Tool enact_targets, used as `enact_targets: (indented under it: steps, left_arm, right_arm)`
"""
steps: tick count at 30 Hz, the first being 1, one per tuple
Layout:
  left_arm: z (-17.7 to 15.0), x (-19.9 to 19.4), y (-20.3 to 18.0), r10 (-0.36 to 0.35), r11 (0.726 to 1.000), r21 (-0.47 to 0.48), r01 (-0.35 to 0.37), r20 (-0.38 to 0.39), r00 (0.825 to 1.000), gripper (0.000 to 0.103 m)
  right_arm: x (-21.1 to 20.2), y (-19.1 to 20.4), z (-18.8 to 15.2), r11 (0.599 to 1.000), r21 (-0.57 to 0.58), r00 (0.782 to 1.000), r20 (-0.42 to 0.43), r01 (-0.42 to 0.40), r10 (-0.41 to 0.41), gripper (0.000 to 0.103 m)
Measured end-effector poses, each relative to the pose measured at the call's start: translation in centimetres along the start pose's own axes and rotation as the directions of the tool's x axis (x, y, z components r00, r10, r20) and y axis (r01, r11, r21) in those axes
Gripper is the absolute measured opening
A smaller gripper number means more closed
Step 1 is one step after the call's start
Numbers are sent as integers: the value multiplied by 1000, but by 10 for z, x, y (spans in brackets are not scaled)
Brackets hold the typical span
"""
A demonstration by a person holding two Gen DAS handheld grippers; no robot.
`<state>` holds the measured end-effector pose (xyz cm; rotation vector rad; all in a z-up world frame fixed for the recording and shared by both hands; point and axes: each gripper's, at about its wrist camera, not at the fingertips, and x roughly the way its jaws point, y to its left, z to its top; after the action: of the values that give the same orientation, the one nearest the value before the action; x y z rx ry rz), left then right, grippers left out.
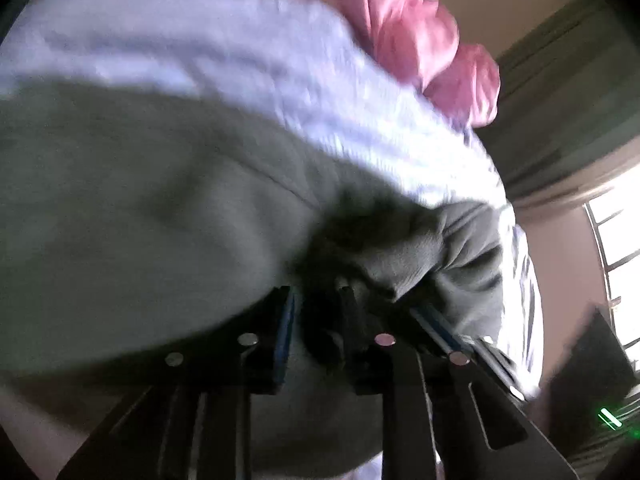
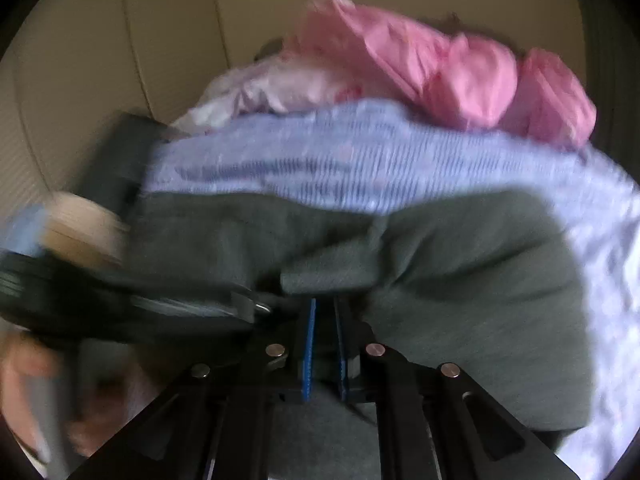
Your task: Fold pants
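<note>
Right hand-held gripper (image 2: 325, 312) nearly together over grey pants (image 2: 460, 264); left hand-held gripper (image 1: 354, 300) apart, bunched cloth between.

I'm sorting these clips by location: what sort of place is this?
Probably a bedroom at home: grey fleece pants lie on a pale lilac patterned bedsheet, with crumpled pink clothing behind and a barred window beside it.

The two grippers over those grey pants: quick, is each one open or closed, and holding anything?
Left gripper: fingers apart, a bunched fold of the grey pants between them; grip cannot be told.
Right gripper: closed, fingers pinching the grey pants.
</note>
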<state>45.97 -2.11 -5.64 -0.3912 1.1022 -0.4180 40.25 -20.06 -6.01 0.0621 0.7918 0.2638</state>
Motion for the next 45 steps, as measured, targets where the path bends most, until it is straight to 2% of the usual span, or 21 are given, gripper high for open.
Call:
enact_targets:
  steps: [1,3,4,5,7,8,9,12,13,14,16,18,21,23,28,32,35,38,40,42,45]
  left_arm:
    - [-1,-26,5,6,999,36,-8,53,999,38]
    - [-4,-63,15,47,997,51,-53,115,992,57]
    - [-6,-89,26,97,994,39,-104,161,982,60]
    - [-9,-105,33,152,987,26,-160,189,970,63]
    - [-19,-138,47,289,953,10,-302,260,921,72]
    - [-25,-146,52,324,940,14,-341,280,904,76]
    - [-30,-152,58,329,938,13,-347,290,899,77]
    - [-44,-153,91,228,973,-82,-214,245,942,77]
    - [-50,-148,111,164,977,-168,-128,227,960,77]
    - [-54,-142,123,129,971,-225,-78,225,966,77]
    - [-63,-123,146,50,946,-323,29,232,972,81]
    - [-66,-105,159,8,920,-385,80,221,975,82]
    - [-70,-81,172,-13,885,-451,115,223,975,82]
    - [-71,-75,171,-31,881,-453,134,226,974,82]
    - [-65,-66,164,23,897,-433,88,245,969,84]
    - [-55,-56,161,74,908,-418,45,265,961,87]
    - [-47,-51,158,98,899,-436,38,284,954,90]
    - [-42,-47,159,118,895,-446,28,298,947,90]
    - [-41,-47,158,127,898,-439,21,304,944,82]
    - [-40,-48,155,127,912,-410,5,294,947,60]
    - [-36,-56,144,141,943,-330,-35,304,942,46]
  right_arm:
    - [7,0,-2,1000,-3,1000,-24,16,-16,9]
    - [15,-2,-7,999,-4,999,-35,34,-34,8]
    - [15,-3,-7,999,11,999,-36,34,-34,8]
    - [16,-3,-5,998,40,998,-44,39,-37,8]
    - [19,0,-1,996,59,996,-63,66,-63,8]
    - [22,5,2,994,42,992,-75,102,-98,8]
    - [23,15,4,989,11,985,-88,148,-147,8]
    - [29,40,8,979,-72,973,-120,188,-196,8]
    - [30,45,8,978,-77,970,-129,196,-205,8]
    - [31,50,8,970,-81,962,-135,228,-237,8]
    - [29,56,10,961,-76,954,-120,268,-275,8]
    - [22,62,12,961,-69,959,-84,267,-272,8]
    - [15,69,15,948,-99,949,-53,304,-310,8]
    - [6,72,16,940,-104,945,-14,325,-328,8]
    - [-18,69,21,938,-55,938,71,343,-339,8]
    - [-12,59,21,935,-43,935,46,353,-351,8]
    - [-3,49,15,941,-7,941,7,337,-337,8]
    - [6,46,8,952,5,951,19,308,-308,8]
    - [12,44,5,959,14,959,13,285,-285,8]
    - [19,40,2,968,29,968,-4,250,-250,8]
    - [30,32,-5,975,58,977,-26,215,-214,8]
